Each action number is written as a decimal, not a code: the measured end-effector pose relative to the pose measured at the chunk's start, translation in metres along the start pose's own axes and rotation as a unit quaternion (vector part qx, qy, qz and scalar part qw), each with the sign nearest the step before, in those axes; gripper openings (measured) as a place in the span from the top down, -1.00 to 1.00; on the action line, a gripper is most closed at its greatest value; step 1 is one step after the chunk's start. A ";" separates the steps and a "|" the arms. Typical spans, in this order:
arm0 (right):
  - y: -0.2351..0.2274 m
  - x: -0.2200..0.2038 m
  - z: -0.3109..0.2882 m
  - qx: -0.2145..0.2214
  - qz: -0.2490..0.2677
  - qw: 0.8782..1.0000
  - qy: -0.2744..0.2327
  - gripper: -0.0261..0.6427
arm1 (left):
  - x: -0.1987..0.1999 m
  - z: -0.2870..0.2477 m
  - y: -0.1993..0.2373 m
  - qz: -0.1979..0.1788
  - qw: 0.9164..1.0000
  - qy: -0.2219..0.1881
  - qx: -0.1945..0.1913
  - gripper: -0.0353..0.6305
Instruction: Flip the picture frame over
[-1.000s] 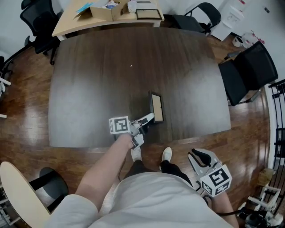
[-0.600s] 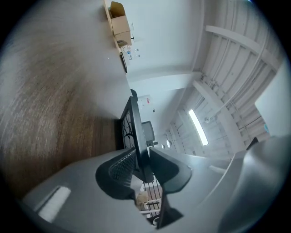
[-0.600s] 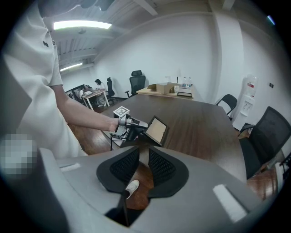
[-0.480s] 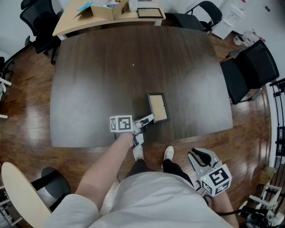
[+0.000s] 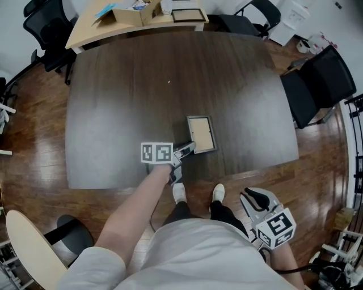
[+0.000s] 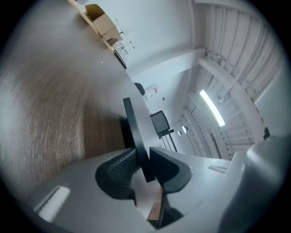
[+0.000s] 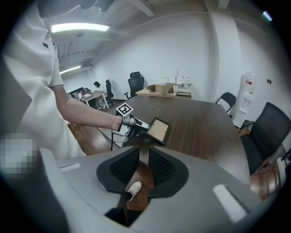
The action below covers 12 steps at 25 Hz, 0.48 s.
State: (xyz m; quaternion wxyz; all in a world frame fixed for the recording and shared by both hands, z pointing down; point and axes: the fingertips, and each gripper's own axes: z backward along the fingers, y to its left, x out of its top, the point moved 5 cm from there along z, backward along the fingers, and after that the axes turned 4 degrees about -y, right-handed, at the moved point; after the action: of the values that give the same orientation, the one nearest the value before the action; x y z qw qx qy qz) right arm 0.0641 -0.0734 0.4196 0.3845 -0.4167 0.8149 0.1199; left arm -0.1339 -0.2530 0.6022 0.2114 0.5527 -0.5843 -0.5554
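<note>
The picture frame (image 5: pixel 201 134) has a black border and a tan panel that faces up toward the head camera. It is near the front edge of the dark wooden table (image 5: pixel 125 90). My left gripper (image 5: pixel 184 150) is shut on its near left corner. In the left gripper view the frame's black edge (image 6: pixel 135 132) runs straight up between the jaws of that gripper (image 6: pixel 143 164). My right gripper (image 5: pixel 253 199) hangs off the table at my right side, shut and holding nothing. The right gripper view shows this gripper (image 7: pixel 143 166), and beyond it the frame (image 7: pixel 158 129) tilted off the table.
A light wooden desk (image 5: pixel 85 25) with cardboard boxes and another framed picture (image 5: pixel 189 15) stands past the table's far edge. Black office chairs (image 5: pixel 317 85) stand at the right and far left. A pale round chair seat (image 5: pixel 28 243) is at my lower left.
The frame has turned in my left gripper from nearly edge-on to showing its tan panel broadly. The right gripper has stayed put.
</note>
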 end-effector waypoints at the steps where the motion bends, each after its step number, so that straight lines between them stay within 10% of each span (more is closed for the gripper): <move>1: 0.001 -0.001 0.000 0.000 -0.001 1.000 0.000 0.72 | 0.001 0.000 0.001 -0.004 1.000 0.001 0.004 0.61; 12: 0.013 -0.022 0.015 -0.013 -0.022 1.000 0.013 0.72 | 0.008 0.004 0.006 -0.098 0.985 0.034 0.135 0.60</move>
State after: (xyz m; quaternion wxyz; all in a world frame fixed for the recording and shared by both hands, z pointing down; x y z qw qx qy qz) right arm 0.0697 -0.0443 0.4233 0.3715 -0.4410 0.8086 0.1165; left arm -0.1422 -0.2591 0.6032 0.0987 0.6491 -0.5897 -0.4702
